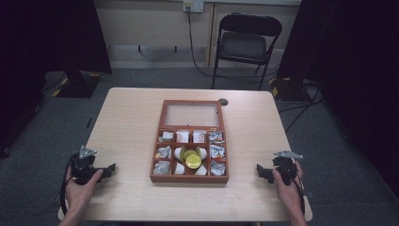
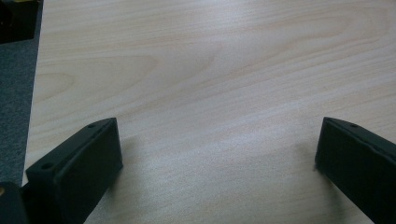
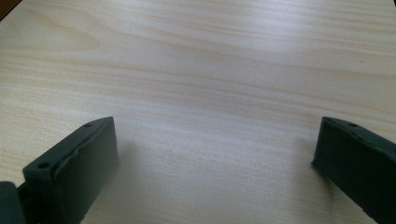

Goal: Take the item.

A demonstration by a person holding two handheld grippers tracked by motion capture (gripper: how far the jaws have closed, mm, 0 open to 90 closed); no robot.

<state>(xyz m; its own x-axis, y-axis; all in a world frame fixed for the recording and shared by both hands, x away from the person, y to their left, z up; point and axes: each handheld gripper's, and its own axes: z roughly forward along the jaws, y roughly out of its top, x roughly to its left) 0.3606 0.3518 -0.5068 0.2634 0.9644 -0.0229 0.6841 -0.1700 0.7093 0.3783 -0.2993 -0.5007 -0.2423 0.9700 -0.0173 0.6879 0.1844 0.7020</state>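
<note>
No text, label or number is legible on anything here.

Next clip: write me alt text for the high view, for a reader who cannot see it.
A wooden compartment box with its glass lid open sits mid-table, holding small packets and a yellow-lidded jar. A person's hands rest the left gripper and right gripper on the light wooden table either side of it. A folding chair stands beyond.

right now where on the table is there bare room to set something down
Bare wood lies between the left gripper and the wooden box, and between the box and the right gripper. A strip behind the box's open lid is free too. The box's compartments are crowded.
</note>
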